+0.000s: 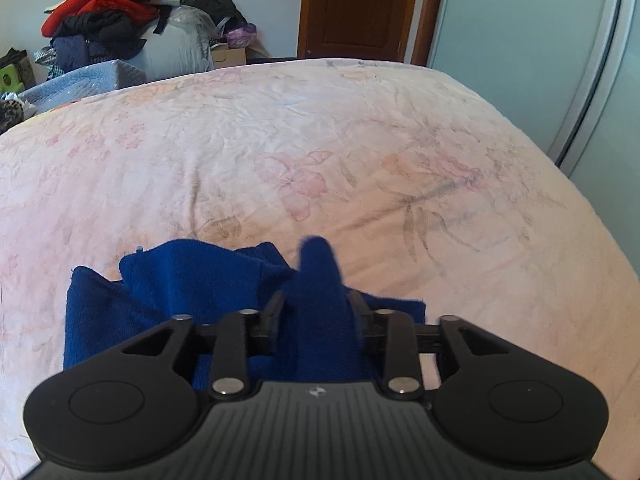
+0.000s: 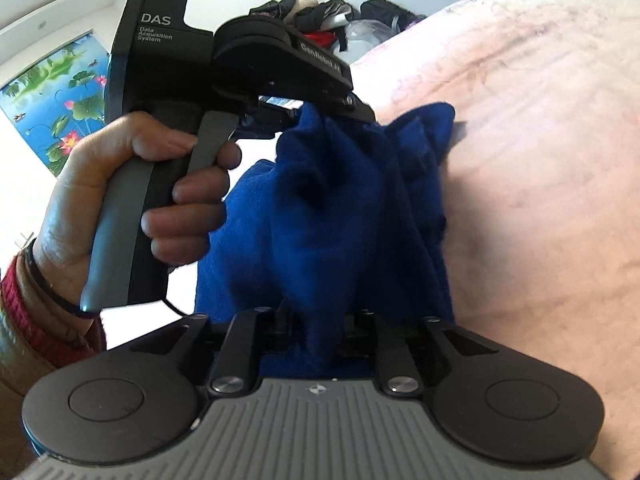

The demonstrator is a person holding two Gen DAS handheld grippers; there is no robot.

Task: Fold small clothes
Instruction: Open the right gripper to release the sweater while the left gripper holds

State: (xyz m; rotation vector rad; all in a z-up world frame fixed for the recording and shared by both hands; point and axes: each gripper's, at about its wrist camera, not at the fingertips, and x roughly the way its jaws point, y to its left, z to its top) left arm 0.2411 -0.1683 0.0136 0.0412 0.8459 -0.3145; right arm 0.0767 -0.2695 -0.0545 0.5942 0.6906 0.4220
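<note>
A small dark blue cloth (image 1: 180,280) lies bunched on the pink flowered bedsheet (image 1: 320,140). My left gripper (image 1: 316,300) has its jaws part way apart, and a raised fold of the cloth stands loosely between them. In the right wrist view the blue cloth (image 2: 320,220) stretches from my right gripper (image 2: 318,320) up to the left gripper (image 2: 352,114), which a person's hand (image 2: 120,184) holds by the handle. The right jaws are also apart, with a bunch of cloth in the gap. The fingertips of both grippers are hidden by fabric.
A heap of clothes (image 1: 108,20) and a light blue blanket (image 1: 80,80) sit beyond the bed's far left corner. A brown door (image 1: 356,8) and pale sliding wardrobe doors (image 1: 540,40) stand behind the bed. A lotus poster (image 2: 60,100) hangs on the wall.
</note>
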